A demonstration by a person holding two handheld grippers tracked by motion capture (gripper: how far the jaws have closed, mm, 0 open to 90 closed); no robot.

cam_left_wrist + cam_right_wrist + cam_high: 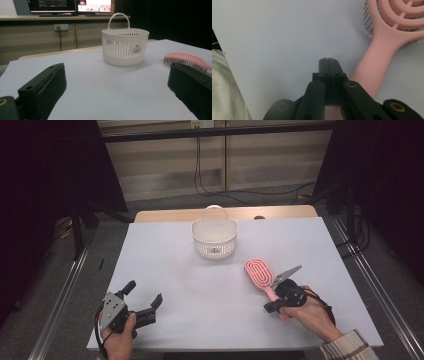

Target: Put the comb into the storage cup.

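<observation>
Near the front left corner of the worktop (165, 265), the left tongs (146, 296) rest low over the white surface with their jaws wide apart and nothing between them. At the middle of the far edge stands a white slotted basket (214, 239), upright, with its handle up. Toward the front right corner lies the pink hairbrush (261, 274) flat on the worktop, well apart from the basket, and the right tongs (328, 61) have their jaws pressed together, empty, just beside the brush handle and over it on its left side.
</observation>
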